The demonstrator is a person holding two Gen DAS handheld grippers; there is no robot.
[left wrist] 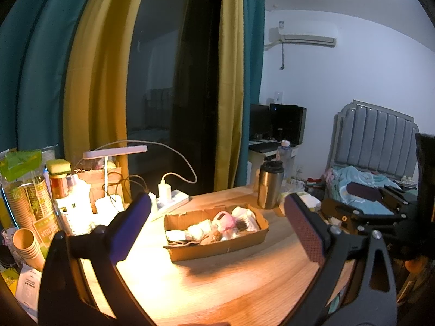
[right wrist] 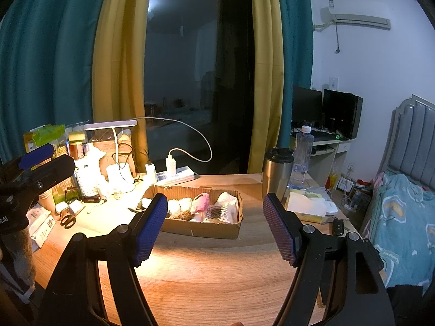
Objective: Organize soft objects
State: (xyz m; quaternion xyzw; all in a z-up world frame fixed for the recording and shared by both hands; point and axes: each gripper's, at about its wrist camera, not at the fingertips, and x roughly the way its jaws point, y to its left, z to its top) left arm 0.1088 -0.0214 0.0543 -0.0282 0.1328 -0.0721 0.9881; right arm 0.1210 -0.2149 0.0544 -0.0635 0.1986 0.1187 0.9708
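A shallow cardboard box point(left wrist: 217, 248) sits on the wooden table point(left wrist: 217, 293). It holds several soft things: a pink plush point(left wrist: 224, 221), white rolled pieces point(left wrist: 197, 231), a brown fuzzy piece point(left wrist: 213, 237) and a white bag point(left wrist: 246, 218). The box also shows in the right wrist view point(right wrist: 201, 229) with the pink plush point(right wrist: 202, 202). My left gripper point(left wrist: 217, 233) is open and empty, held above the table in front of the box. My right gripper point(right wrist: 214, 231) is open and empty, also short of the box. The left gripper shows at the left edge of the right wrist view point(right wrist: 35, 163).
A steel tumbler point(left wrist: 269, 186) and a water bottle point(right wrist: 300, 157) stand behind the box on the right. A lit desk lamp point(left wrist: 115, 152), power strip point(left wrist: 174, 198), paper cups point(left wrist: 27, 247), jars and scissors point(right wrist: 69, 218) crowd the left. A tissue box point(right wrist: 305, 207) and car key point(right wrist: 338, 226) lie right. A bed point(right wrist: 402, 225) is beyond.
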